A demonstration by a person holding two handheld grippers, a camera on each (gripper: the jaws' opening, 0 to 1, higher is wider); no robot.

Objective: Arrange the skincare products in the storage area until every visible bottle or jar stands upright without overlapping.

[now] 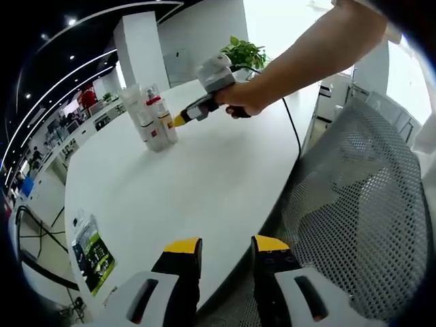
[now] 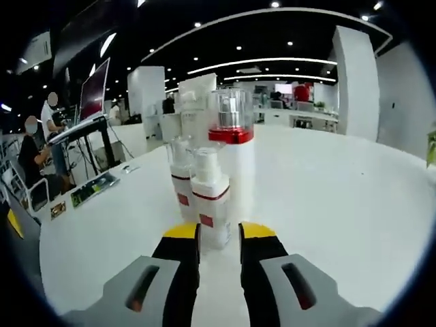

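Note:
Several white skincare bottles [image 1: 153, 122] stand upright in a tight cluster on the white table [image 1: 204, 191]. In the right gripper view a tall bottle with a clear cap and red band [image 2: 233, 136] rises behind a small pump bottle [image 2: 210, 197]. A second small bottle [image 2: 180, 174] stands to its left. My right gripper [image 2: 219, 231] has its jaws narrowly parted around the small pump bottle's base; whether they press on it is unclear. A person's hand holds that right gripper [image 1: 178, 120] beside the cluster. My left gripper [image 1: 226, 246] hangs open over the table's near edge, far from the bottles.
A grey mesh chair [image 1: 361, 204] stands close on the right of the left gripper view. A leaflet [image 1: 92, 248] lies near the table's left edge, and a green plant [image 1: 242, 51] sits at the far end. People sit at desks [image 2: 41, 157] beyond the table.

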